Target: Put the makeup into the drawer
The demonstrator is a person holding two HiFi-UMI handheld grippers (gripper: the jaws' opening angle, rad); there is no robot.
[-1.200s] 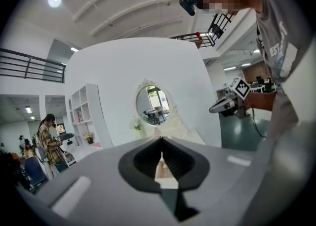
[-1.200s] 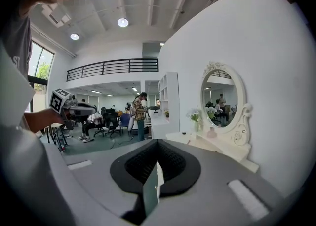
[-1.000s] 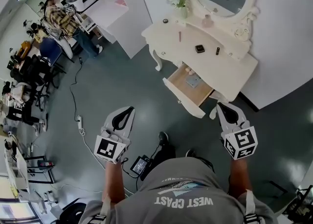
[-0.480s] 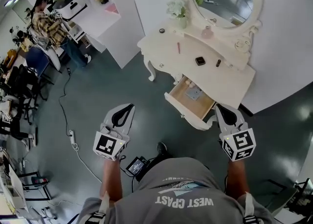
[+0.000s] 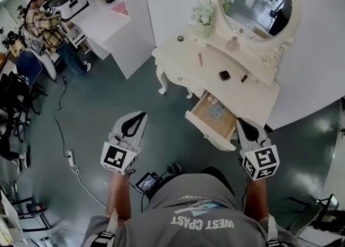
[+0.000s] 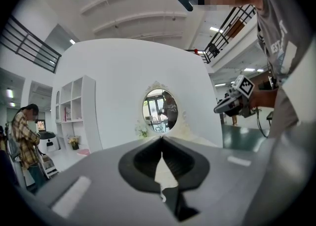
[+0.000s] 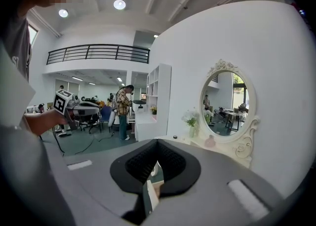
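On the cream dressing table (image 5: 183, 57) lie a pink lipstick (image 5: 200, 59), a dark square compact (image 5: 225, 75) and a small dark tube (image 5: 244, 78). Its drawer (image 5: 197, 121) stands pulled open, with a flat grey case (image 5: 217, 111) inside. My left gripper (image 5: 143, 114) is shut and empty over the floor, left of the drawer. My right gripper (image 5: 241, 121) is also shut and empty, its tips just right of the drawer's front corner. In the left gripper view the left gripper (image 6: 161, 138) points at the mirror (image 6: 160, 109). In the right gripper view the right gripper (image 7: 157, 141) points at the table's left end.
An oval mirror (image 5: 253, 3), a vase of flowers (image 5: 204, 14), a pink bottle (image 5: 232, 43) and a small jar (image 5: 180, 38) stand at the table's back. A white counter (image 5: 108, 16) and a person in a plaid shirt (image 5: 46, 22) are far left. A cable (image 5: 62, 127) crosses the floor.
Both grippers have come nearer to the dressing table, and the open drawer now sits closer to the right gripper's tips. Both stay shut and empty.
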